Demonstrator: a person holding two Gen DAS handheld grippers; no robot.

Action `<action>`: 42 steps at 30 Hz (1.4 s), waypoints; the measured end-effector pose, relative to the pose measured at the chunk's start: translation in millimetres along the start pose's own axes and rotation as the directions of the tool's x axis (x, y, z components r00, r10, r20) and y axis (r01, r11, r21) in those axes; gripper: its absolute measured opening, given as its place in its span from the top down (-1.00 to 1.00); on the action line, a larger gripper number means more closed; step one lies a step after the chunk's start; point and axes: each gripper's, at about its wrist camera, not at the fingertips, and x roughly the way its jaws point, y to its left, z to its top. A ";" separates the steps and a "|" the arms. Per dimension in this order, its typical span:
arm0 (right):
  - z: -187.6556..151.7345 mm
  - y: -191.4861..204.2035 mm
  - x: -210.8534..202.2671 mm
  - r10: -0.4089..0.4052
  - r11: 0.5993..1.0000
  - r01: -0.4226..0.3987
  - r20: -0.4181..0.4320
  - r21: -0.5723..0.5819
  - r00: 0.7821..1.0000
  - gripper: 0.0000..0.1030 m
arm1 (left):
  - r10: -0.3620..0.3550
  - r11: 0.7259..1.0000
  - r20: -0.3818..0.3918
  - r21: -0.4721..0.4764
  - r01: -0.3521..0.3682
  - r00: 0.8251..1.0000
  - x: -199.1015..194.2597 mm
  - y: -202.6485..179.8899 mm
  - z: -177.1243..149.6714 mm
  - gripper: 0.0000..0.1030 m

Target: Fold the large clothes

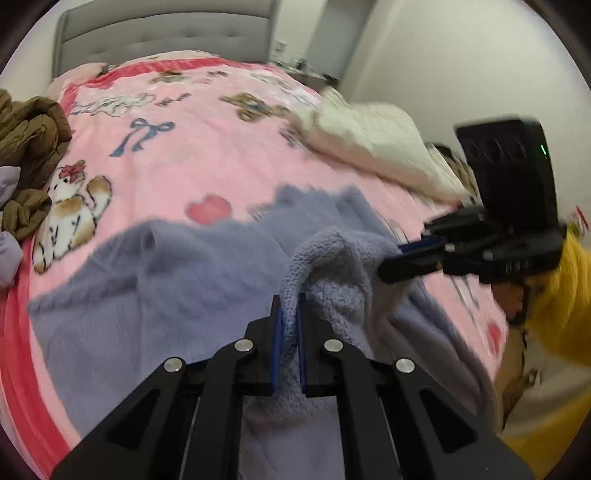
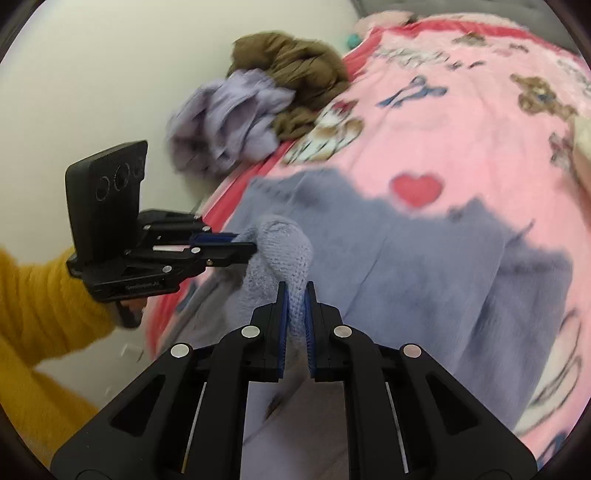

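A large lavender knit sweater (image 1: 155,295) lies spread on the pink blanket of a bed; it also shows in the right wrist view (image 2: 424,266). My left gripper (image 1: 290,306) is shut on a raised fold of the sweater's near edge. My right gripper (image 2: 296,295) is shut on the same raised fold, close beside the left one. The right gripper also shows in the left wrist view (image 1: 391,264), and the left gripper shows in the right wrist view (image 2: 247,245). The fold is lifted a little above the bed.
The pink cartoon blanket (image 1: 207,147) covers the bed. A brown garment (image 1: 29,140) and a pale purple garment (image 2: 229,118) are heaped at the bed's left edge. A cream blanket (image 1: 376,147) lies at the right side. A grey headboard (image 1: 166,33) stands behind.
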 end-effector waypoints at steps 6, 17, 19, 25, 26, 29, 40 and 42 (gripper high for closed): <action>-66.6 27.8 22.4 -0.016 0.999 0.008 -0.186 -0.044 0.982 0.84 | -0.070 0.997 -0.175 -0.049 0.063 0.982 14.7 -26.2 -72.0 0.86; -119.1 10.5 40.3 -0.090 0.979 0.120 -0.184 0.162 0.979 0.44 | -0.007 0.989 -0.143 -0.147 -0.014 0.990 27.6 -42.3 -115.2 0.39; -116.0 16.2 20.5 -0.082 0.979 0.105 -0.132 0.174 0.988 -0.09 | -0.013 0.986 -0.115 -0.169 -0.007 0.993 8.7 -43.6 -110.7 0.13; -115.9 10.0 -18.2 -0.106 0.954 0.103 -0.004 0.283 0.994 -0.16 | 0.078 0.977 -0.024 -0.198 -0.081 0.997 -26.4 -28.9 -86.4 -0.37; -117.2 0.5 -19.3 -0.128 0.941 0.117 0.014 0.317 0.992 -0.15 | 0.130 0.968 -0.022 -0.212 -0.132 0.991 -21.7 -18.8 -82.5 -0.41; -117.9 -48.8 -19.8 -0.190 0.875 0.147 0.048 0.461 0.981 0.13 | 0.227 0.921 -0.107 -0.300 -0.249 0.968 5.7 14.2 -78.0 -0.40; -95.9 -109.3 15.5 -0.108 0.847 0.051 0.077 0.530 0.991 0.89 | 0.324 0.853 -0.123 -0.390 -0.346 0.938 35.4 45.6 -62.1 0.75; -91.3 -105.9 9.4 -0.107 0.848 0.035 0.106 0.529 0.989 0.89 | 0.358 0.837 -0.134 -0.392 -0.382 0.924 32.7 42.8 -64.7 0.76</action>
